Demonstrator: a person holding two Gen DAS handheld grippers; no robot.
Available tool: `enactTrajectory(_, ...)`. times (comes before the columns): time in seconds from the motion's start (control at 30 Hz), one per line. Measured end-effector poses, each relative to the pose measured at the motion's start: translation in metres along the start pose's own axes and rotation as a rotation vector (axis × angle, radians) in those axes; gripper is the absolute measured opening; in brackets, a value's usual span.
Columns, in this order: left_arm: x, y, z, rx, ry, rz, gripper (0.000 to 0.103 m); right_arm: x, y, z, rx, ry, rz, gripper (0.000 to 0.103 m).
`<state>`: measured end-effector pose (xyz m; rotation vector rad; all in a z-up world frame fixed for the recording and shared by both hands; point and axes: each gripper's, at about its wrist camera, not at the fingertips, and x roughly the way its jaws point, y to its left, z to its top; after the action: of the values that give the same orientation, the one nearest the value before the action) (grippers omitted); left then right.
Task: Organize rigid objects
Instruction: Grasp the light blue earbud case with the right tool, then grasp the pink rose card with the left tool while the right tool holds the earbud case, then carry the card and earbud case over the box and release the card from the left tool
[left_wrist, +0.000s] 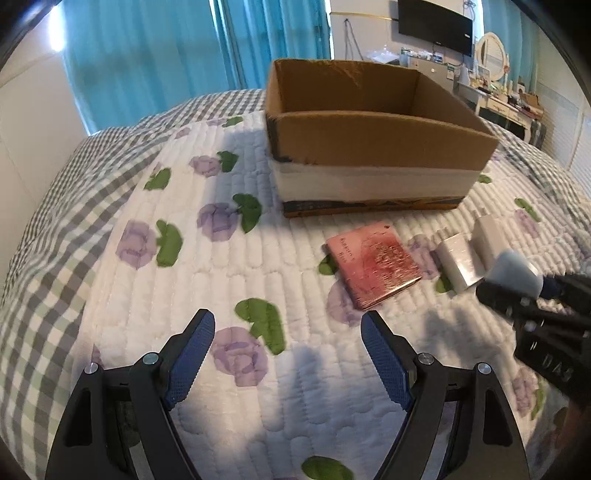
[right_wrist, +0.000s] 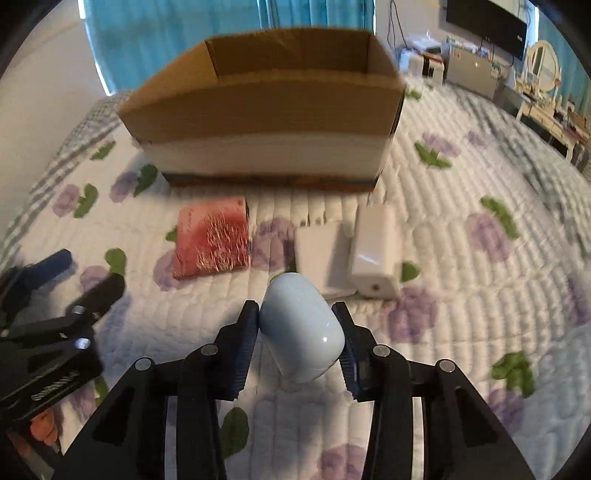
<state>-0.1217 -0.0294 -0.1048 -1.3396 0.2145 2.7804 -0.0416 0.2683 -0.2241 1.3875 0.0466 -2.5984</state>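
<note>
My right gripper (right_wrist: 299, 314) is shut on a pale blue rounded case (right_wrist: 301, 332) and holds it above the quilt; it also shows at the right of the left wrist view (left_wrist: 517, 273). An open cardboard box (left_wrist: 369, 140) (right_wrist: 266, 107) stands behind. In front of it lie a red booklet (left_wrist: 373, 264) (right_wrist: 212, 240) and two white chargers (left_wrist: 458, 258) (right_wrist: 375, 251). My left gripper (left_wrist: 288, 336) is open and empty over the quilt, left of the booklet; it shows at the left of the right wrist view (right_wrist: 59, 280).
The bed has a white floral quilt (left_wrist: 221, 277) over a grey checked sheet (left_wrist: 55, 221). Blue curtains hang behind. A desk with clutter (left_wrist: 509, 103) and a wall TV stand at the far right.
</note>
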Motion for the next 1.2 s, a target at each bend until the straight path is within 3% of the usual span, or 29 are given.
enactTrajectory(0.17, -0.004, -0.015, 0.023, 0.01, 0.003, -0.019, 0.084, -0.024, -0.016, 0.037, -0.042, -0.044, -0.006, 0.04)
enactTrajectory(0.4, 0.04, -0.039, 0.043, -0.072, 0.097, -0.048, 0.084, -0.015, -0.044, 0.085, -0.075, -0.054, -0.049, 0.04)
enactTrajectory(0.57, 0.076, -0.051, 0.043, -0.109, 0.138, -0.031, 0.084, 0.001, -0.056, 0.086, -0.084, -0.051, -0.022, 0.04)
enactTrajectory(0.67, 0.087, -0.057, 0.044, -0.115, 0.131, -0.046, 0.084, 0.012, -0.063, 0.083, -0.073, -0.023, 0.005, 0.04)
enactTrajectory(0.8, 0.097, -0.064, 0.043, -0.098, 0.125, -0.012, 0.082, 0.018, -0.067, 0.081, -0.075, -0.008, 0.004, 0.04)
enactTrajectory(0.93, 0.092, -0.067, 0.041, -0.077, 0.115, -0.017, 0.075, 0.017, -0.067, 0.079, -0.073, -0.009, 0.006, 0.04)
enactTrajectory(1.2, 0.059, -0.058, 0.034, -0.097, 0.094, -0.045, 0.073, 0.002, -0.06, 0.074, -0.081, -0.034, -0.012, 0.04)
